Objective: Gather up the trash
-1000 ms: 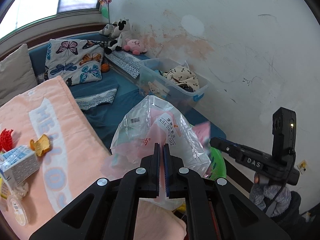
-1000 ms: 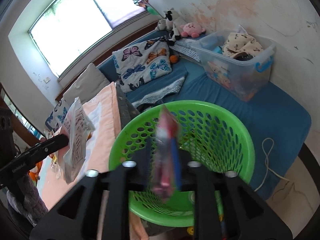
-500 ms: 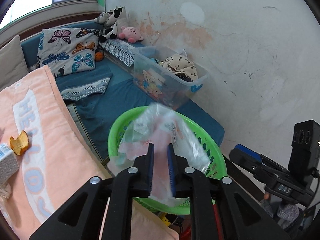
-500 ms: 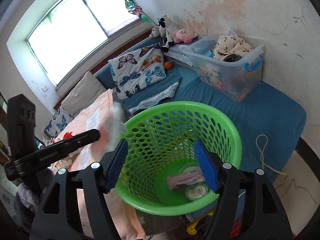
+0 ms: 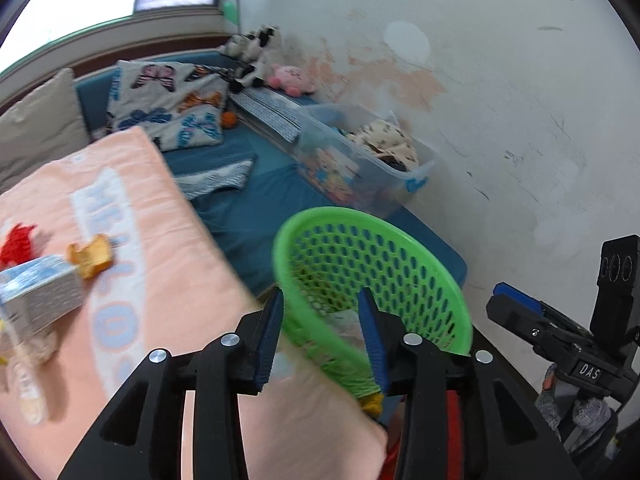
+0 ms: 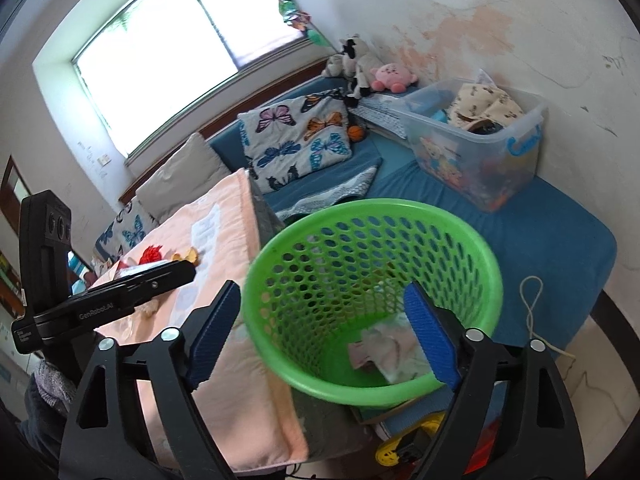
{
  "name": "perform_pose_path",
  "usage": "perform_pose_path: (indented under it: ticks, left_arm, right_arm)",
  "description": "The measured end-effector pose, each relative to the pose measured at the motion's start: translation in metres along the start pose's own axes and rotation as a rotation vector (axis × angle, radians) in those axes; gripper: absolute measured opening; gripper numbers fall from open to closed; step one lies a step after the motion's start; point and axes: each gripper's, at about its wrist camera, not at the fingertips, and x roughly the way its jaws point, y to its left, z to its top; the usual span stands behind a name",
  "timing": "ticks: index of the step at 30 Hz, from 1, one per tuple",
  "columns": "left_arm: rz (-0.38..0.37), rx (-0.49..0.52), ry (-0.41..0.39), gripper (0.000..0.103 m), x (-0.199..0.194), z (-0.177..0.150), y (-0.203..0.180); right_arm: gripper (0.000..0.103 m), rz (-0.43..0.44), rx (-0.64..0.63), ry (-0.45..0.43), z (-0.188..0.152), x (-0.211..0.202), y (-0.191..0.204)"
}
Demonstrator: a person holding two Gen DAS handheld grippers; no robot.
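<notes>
Though blurred, crumpled wrappers (image 6: 394, 350) show inside the green basket (image 6: 372, 208) — half-hidden.

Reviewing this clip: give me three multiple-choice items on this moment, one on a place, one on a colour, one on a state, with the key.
1. Where does the crumpled clear plastic bag lie?
A. On the pink towel
B. At the bottom of the green perforated plastic basket
C. In the clear storage box

2. What colour are the pads of the right gripper?
A. Blue
B. Red
C. White

3. What is between the jaws of the left gripper?
A. A milk carton
B. The orange peel
C. Nothing held

Key: 1 B, the bag rests inside the basket on its floor. 2 A, both pads show blue. 3 C, the jaws are opening and only the basket rim shows behind them.
</notes>
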Motion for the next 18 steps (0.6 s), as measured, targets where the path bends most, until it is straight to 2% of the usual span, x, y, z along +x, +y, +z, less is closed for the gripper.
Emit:
perform_pose_path:
  ticks: [4,6,8,18]
  left_arm:
    - [0.054,-0.03,-0.034,0.049,-0.029,-0.013,0.025]
    - [0.1,-0.045,-0.053,0.058,-0.043,-0.02,0.039]
    - [0.133,-0.06,-0.066,0.06,-0.055,-0.026,0.052]
    - [0.3,-0.111,-0.114,0.084,-0.099,-0.04,0.131]
  right_arm:
    - [0.09,0.03,-0.046,0.014,0.0,0.007,0.023]
    - [0.091,0.044,-0.066,0.02,-0.001,0.01,0.035]
    - [0.093,0.059,-0.082,0.025,-0.002,0.014,0.046]
    - [0.093,0.125,-0.135,0.06,-0.001,0.035,0.091]
